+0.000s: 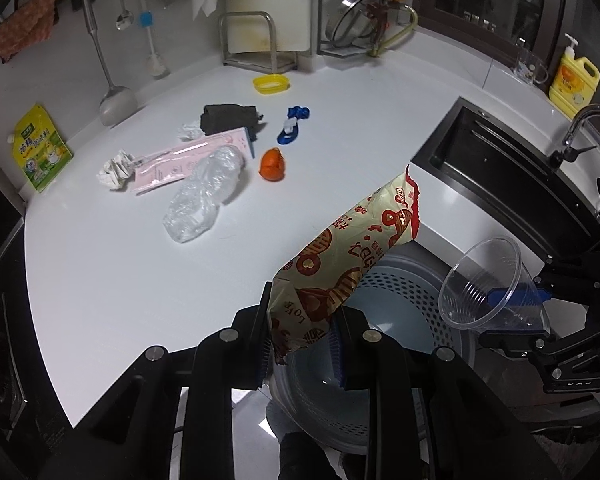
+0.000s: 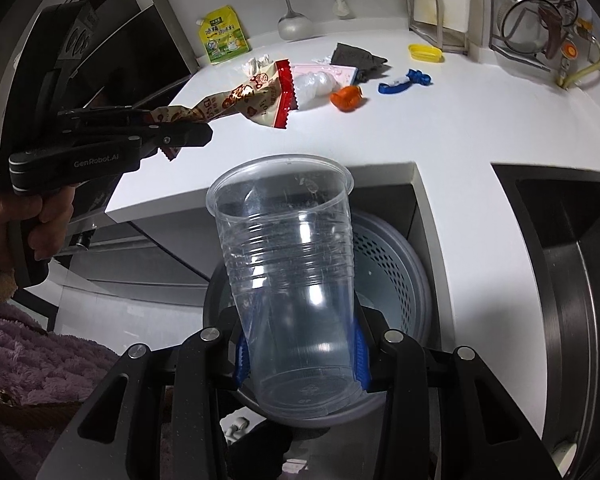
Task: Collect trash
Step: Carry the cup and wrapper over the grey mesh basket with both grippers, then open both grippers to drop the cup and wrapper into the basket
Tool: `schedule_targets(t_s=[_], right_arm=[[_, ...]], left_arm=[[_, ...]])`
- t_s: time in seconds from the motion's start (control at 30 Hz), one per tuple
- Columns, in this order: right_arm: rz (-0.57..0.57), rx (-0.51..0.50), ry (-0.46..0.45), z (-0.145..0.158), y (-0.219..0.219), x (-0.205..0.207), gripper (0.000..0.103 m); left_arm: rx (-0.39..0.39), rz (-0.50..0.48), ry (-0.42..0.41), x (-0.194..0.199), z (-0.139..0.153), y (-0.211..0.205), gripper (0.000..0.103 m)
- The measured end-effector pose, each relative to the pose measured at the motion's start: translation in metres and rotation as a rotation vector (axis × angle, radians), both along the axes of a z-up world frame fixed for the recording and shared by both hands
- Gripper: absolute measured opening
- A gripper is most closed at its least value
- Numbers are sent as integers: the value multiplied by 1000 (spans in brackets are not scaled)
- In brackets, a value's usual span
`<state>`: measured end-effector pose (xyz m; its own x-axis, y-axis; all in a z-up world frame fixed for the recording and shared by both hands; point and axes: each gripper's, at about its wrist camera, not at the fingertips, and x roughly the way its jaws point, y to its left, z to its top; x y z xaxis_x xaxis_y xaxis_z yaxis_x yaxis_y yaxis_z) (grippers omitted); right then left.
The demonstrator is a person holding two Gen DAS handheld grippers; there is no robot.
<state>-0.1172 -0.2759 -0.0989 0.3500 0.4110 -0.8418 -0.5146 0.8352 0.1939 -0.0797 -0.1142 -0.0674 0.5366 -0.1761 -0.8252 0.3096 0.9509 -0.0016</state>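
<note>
My left gripper [image 1: 300,340] is shut on a red and cream snack wrapper [image 1: 352,256] and holds it over the grey perforated trash bin [image 1: 404,280]. My right gripper [image 2: 300,360] is shut on a clear plastic cup [image 2: 288,264], also above the bin [image 2: 392,268]. The cup [image 1: 480,284] shows at the right of the left wrist view. The left gripper [image 2: 184,136] and the wrapper [image 2: 260,96] show at the left of the right wrist view. On the white counter [image 1: 120,260] lie a crushed clear bottle [image 1: 204,196], pink packaging [image 1: 180,164], crumpled paper [image 1: 116,168] and an orange piece [image 1: 272,164].
A black cloth [image 1: 228,120], a blue strip [image 1: 292,124], a yellow lid [image 1: 271,83] and a green pouch [image 1: 40,148] are on the counter. The sink [image 1: 500,172] with its faucet [image 1: 584,128] is at the right. A dish rack [image 1: 360,20] stands at the back.
</note>
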Motion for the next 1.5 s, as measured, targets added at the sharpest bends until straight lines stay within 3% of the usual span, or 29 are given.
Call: schedule_targets(t_s=[0.27,0.43,0.73,1.0,1.2,1.3,1.43,1.5], right_arm=[[-14,-8,46,-20,-8,-12,38],[-4,-20,78,-32,-6,-14,38],[-16,-34,133,-57,-6,-5,39],[-5,-50,151,-66,-2,4,41],[-15,-56,156,-68,-2,5,51],[-19,-59,150,-68,-1,5,54],[-26,-52,149,-67,-2,4,67],[-29,-53,140,-66,-2,4,67]], left_arm=[[20,-30,59,-6,-22,-20,24],[8,-37,152,-7,-46,-27,24],[35,-76,249,-8,-78,-39,25],[43,-76,286,-3,-91,-44,26],[44,-70,319,0,-98,-43,35],[40,-65,309,0,-97,-41,50],[48,-72,286,-1,-92,-41,56],[48,-73,276,-2,-89,-39,56]])
